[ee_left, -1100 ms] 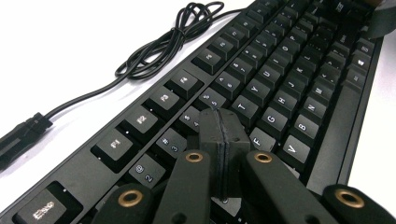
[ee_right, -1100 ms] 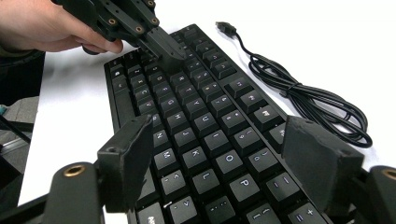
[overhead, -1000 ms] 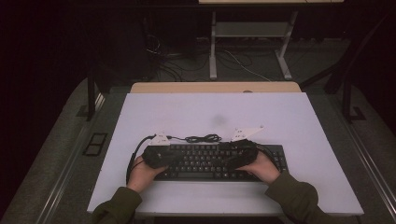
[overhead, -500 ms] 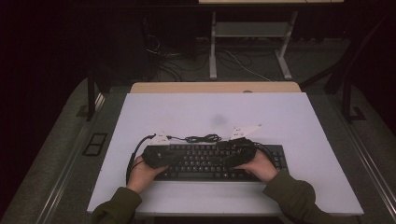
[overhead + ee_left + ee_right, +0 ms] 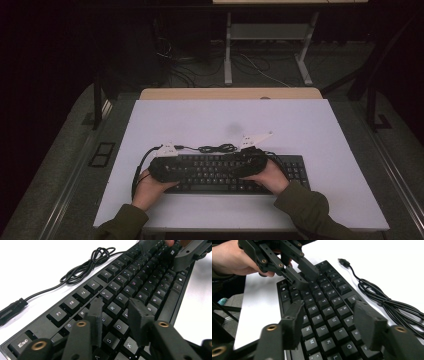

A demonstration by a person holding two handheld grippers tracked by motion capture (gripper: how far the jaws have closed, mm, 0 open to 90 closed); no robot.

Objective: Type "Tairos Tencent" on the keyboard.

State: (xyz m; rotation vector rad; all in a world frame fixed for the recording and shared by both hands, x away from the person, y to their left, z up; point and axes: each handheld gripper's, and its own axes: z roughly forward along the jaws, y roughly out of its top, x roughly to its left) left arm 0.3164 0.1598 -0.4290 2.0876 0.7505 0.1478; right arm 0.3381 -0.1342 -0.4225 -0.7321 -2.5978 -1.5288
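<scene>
Keyboard keys are what both grippers hang over: the long black plastic keyboard (image 5: 227, 173) lies flat on the white table (image 5: 310, 130), close to the person's edge, and its long side runs from left to right across the table. The left gripper (image 5: 117, 312) sits over the left part of the keyboard, and the right gripper (image 5: 332, 315) sits over the middle part, so each hand is nearest its own half. In the left gripper view, the two black jaws point down and forward over the letter keys, with the E and R keys just under and between the tips. These jaws have just been opening; they now stand a little apart with nothing held between them. In the right gripper view, the jaws hang over the keys near G, H and U. These jaws have just been closing, but they are still apart and hold nothing. The keyboard lies right below both grippers, very near the tips, and it is hard to tell if any tip touches a key. The two grippers face each other along the keyboard's long side, and the left gripper shows at the far end of the right gripper view, held by the person's left hand (image 5: 234, 257). A thin black cable (image 5: 212, 148), looped in a bundle, lies on the table just behind the keyboard. The next move likely means going straight down onto a key.
</scene>
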